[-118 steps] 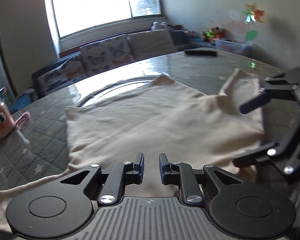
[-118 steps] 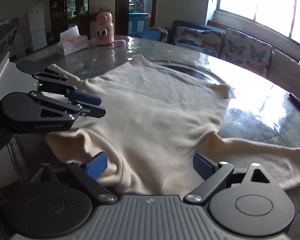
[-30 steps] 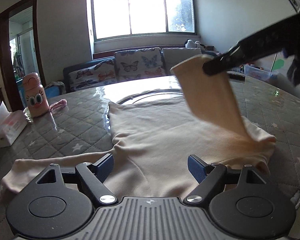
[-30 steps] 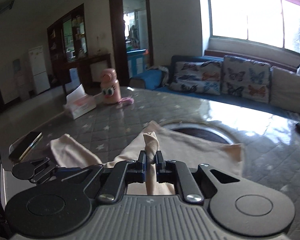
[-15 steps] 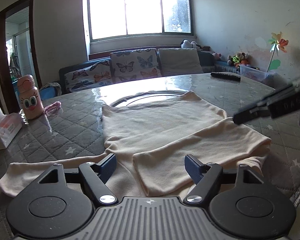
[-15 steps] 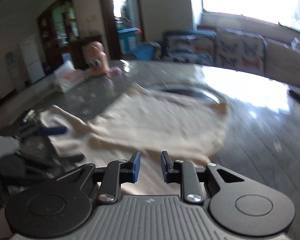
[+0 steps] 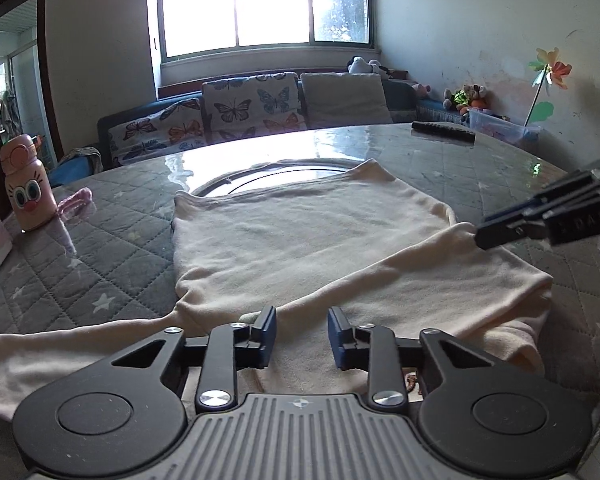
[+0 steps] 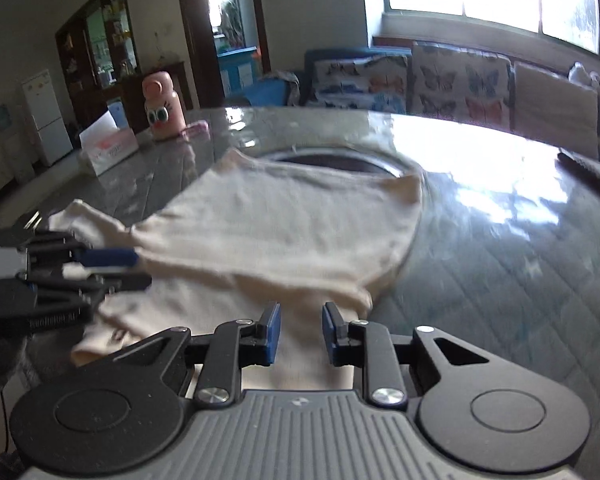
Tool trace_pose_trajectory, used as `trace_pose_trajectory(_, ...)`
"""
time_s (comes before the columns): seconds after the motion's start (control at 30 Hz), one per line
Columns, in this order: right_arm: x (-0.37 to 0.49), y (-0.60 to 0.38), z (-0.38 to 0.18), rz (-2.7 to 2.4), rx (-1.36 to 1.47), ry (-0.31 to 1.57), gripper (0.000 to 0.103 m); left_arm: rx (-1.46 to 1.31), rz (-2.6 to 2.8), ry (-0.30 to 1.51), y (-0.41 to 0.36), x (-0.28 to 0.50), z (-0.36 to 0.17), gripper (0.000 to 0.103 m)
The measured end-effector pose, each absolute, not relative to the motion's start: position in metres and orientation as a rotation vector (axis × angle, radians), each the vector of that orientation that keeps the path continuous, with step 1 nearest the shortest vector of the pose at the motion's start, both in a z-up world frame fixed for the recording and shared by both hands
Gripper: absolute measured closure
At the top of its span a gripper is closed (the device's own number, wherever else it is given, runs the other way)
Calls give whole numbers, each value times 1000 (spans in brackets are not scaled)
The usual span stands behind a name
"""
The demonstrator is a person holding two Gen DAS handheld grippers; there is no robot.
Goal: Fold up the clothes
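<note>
A cream long-sleeved top (image 7: 300,240) lies flat on the round quilted table (image 7: 100,240). Its right sleeve (image 7: 400,280) is folded across the body. Its left sleeve (image 7: 68,344) stretches out to the left. My left gripper (image 7: 302,336) is open just above the near hem and holds nothing. My right gripper (image 8: 298,334) is open over the folded sleeve near the top's right edge (image 8: 364,296). In the left wrist view the right gripper (image 7: 540,216) comes in from the right, its tips touching the sleeve cuff. The left gripper (image 8: 112,268) also shows in the right wrist view.
A pink bottle (image 7: 24,184) and a tissue box (image 8: 108,148) stand on the table's far left. A dark remote (image 7: 442,130) lies at the far right. A sunken round ring (image 7: 276,176) sits mid-table beyond the top. A sofa (image 7: 252,112) runs under the window.
The right gripper laid the right sleeve across the body, let go and opened. The left gripper's jaws narrowed but remain open. Both grippers sit lower and closer to the top.
</note>
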State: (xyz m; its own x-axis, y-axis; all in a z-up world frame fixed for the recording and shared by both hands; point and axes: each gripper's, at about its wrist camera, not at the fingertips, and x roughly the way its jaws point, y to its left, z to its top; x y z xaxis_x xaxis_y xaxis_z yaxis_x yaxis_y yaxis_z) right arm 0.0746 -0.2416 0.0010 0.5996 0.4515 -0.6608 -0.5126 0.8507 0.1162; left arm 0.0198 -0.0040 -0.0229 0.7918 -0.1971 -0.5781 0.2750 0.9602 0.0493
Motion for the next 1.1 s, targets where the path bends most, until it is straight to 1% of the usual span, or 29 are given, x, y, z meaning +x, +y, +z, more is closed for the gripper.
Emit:
trace_pose_trajectory(0.13, 97, -233, -10, 542, -89, 744, 81, 140, -243, 610, -2, 27, -27, 78)
trace_pose_trajectory(0.2, 103, -239, -15, 537, -62, 752, 84, 138, -238, 608, 0, 28, -26, 78)
trace_pose_trajectory(0.23, 105, -243, -17, 539, -45, 755, 85, 137, -236, 607, 1, 28, -26, 78)
trace_pose_trajectory(0.4, 93, -243, -10, 529, -80, 731, 81, 134, -242, 602, 0, 27, -27, 77)
trace_pose_trajectory(0.43, 92, -240, -13, 538, -107, 742, 78, 130, -240, 603, 1, 27, -28, 76)
trace_pose_trajectory(0.57, 91, -237, -13, 524, -125, 739, 77, 113, -228, 582, 7, 19, -21, 76)
trace_pose_trajectory(0.67, 88, -233, -6, 542, -115, 723, 72, 96, -185, 570, 21, 11, -15, 71)
trace_pose_trajectory(0.7, 85, -228, -5, 557, -129, 720, 71, 89, -163, 568, 27, 9, -14, 68)
trace_pose_trajectory(0.87, 80, -202, -8, 628, -179, 733, 68, 47, -22, 565, 65, -3, -11, 58)
trace_pose_trajectory(0.97, 78, -183, -11, 671, -217, 739, 66, 17, 78, 570, 94, -9, -10, 55)
trace_pose_trajectory(1.1, 74, -153, -15, 729, -275, 734, 66, -16, 195, 577, 126, -17, -11, 49)
